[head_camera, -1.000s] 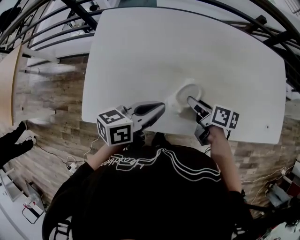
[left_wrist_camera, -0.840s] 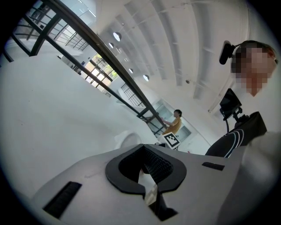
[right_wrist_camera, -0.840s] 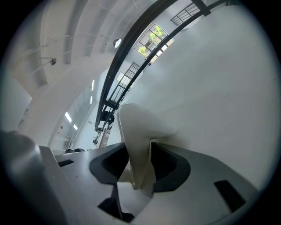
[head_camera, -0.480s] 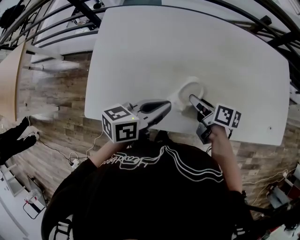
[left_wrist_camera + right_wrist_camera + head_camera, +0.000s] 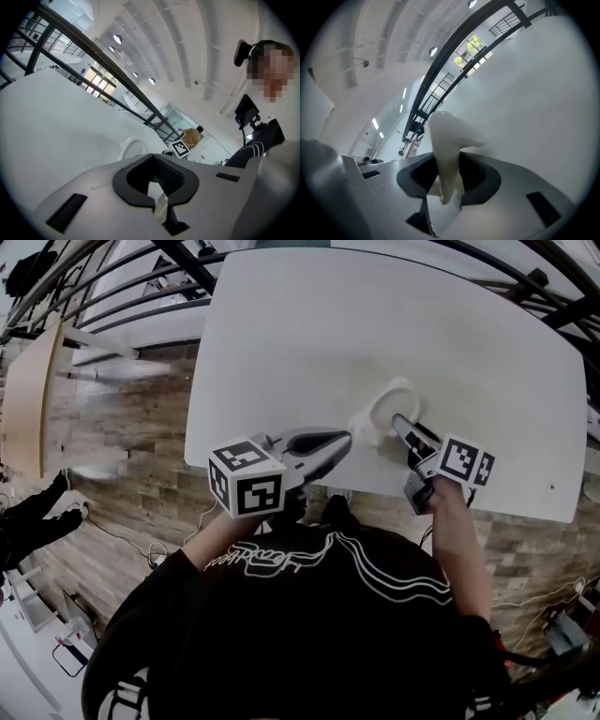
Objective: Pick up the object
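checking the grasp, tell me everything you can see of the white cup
The white cup looks like plain, glossy ceramic, with a round open rim and a bump on its left side, perhaps a handle. It stands upright near the front edge of the white table. The right gripper straddles its wall, and the jaws have just been closing, with the pads seemingly pressed on it.
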`<action>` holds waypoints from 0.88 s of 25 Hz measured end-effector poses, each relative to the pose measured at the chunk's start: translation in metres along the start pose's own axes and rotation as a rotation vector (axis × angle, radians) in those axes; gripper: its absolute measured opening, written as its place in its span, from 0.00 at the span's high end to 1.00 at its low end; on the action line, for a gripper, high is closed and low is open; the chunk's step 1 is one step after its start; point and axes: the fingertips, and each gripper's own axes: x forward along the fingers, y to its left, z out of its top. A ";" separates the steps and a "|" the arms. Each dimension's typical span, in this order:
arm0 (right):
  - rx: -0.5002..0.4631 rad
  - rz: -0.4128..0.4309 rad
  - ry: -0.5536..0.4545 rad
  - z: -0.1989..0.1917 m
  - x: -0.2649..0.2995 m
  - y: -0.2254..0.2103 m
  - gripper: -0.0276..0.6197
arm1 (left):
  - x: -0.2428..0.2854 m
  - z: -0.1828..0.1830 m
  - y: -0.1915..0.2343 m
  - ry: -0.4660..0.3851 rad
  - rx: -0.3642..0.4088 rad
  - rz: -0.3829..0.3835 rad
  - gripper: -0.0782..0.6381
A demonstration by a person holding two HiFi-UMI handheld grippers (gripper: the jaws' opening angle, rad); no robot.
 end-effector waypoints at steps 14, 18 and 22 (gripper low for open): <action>-0.039 0.144 -0.207 0.011 -0.031 0.065 0.75 | -0.050 0.003 -0.015 -0.025 0.041 0.002 0.88; -0.131 0.196 -0.258 -0.011 -0.060 0.110 0.75 | -0.084 -0.007 -0.036 -0.052 0.090 0.029 0.88; -0.198 0.236 -0.286 -0.031 -0.092 0.151 0.75 | -0.106 -0.011 -0.066 -0.080 0.129 0.020 0.88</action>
